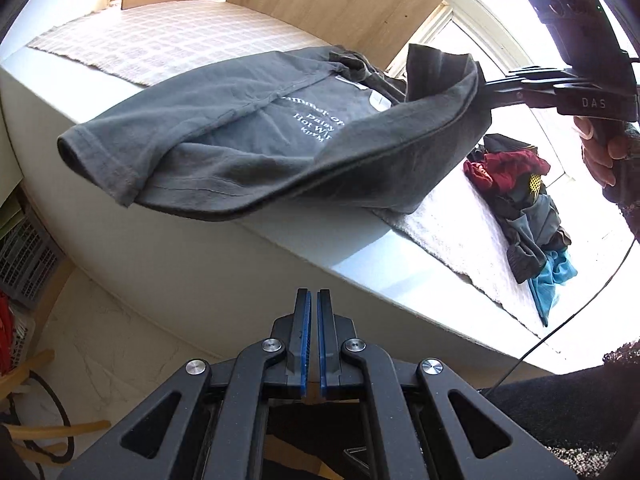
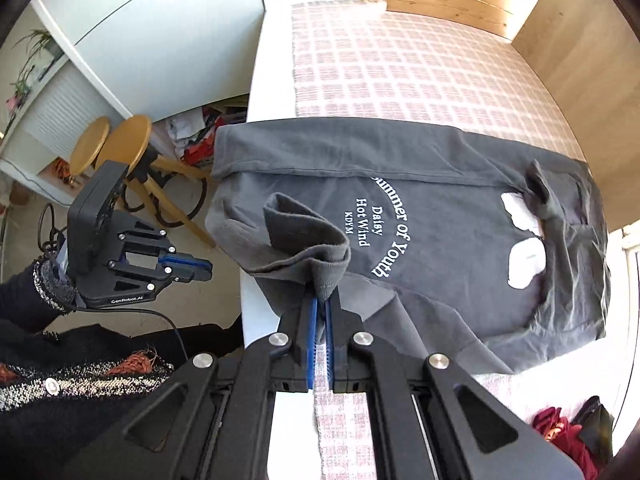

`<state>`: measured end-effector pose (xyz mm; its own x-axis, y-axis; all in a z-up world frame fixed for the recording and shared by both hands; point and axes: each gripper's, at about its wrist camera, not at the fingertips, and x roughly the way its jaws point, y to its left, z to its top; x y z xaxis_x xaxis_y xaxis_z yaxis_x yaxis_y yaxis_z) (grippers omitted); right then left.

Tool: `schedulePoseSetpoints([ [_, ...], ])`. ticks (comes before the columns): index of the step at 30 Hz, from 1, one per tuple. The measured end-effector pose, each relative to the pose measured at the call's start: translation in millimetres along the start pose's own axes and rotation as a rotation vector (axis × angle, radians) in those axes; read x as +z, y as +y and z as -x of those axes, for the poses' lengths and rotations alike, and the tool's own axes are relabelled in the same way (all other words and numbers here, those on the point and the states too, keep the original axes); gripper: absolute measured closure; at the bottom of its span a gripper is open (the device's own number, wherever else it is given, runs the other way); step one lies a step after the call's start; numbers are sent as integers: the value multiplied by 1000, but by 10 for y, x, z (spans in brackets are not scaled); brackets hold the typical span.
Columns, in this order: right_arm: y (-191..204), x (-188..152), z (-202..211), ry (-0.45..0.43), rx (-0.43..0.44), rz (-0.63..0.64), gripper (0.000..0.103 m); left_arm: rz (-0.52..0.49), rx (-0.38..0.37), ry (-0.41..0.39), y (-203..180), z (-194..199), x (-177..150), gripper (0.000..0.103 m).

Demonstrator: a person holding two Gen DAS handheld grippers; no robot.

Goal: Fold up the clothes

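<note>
while my left gripper (image 2: 200, 267) hangs off the table edge with its jaws drawn nearly together on nothing, i read it as waiting its turn. moving right, the grey t-shirt (image 2: 440, 216) lies print-up across the white table (image 2: 260, 80), partly on the checked mat (image 2: 400, 64), one side overhanging. my right gripper (image 2: 320, 304) is clamped on a bunched fold of its hem, lifted, i'd say to carry that side over. far right, a heap of unfolded clothes (image 1: 520, 208) waits. grey crates (image 1: 24, 256) sit low on the floor, contents unclear.
</note>
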<state>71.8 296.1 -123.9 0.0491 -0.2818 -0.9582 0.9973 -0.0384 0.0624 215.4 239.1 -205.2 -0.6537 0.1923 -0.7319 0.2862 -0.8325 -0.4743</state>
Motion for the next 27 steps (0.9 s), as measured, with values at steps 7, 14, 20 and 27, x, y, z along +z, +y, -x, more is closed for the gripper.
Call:
schedulePoseSetpoints([
  [7, 406, -142, -45, 25, 126, 69, 99, -35, 16, -53, -22, 218, 198, 102],
  [14, 890, -388, -582, 186, 213, 138, 93, 71, 55, -57, 230, 501, -162, 102],
  [20, 966, -585, -887, 349, 247, 154, 93, 106, 94, 28, 353, 406, -361, 102],
  [27, 840, -469, -536, 223, 364, 129, 69, 9, 26, 47, -23, 320, -264, 102],
])
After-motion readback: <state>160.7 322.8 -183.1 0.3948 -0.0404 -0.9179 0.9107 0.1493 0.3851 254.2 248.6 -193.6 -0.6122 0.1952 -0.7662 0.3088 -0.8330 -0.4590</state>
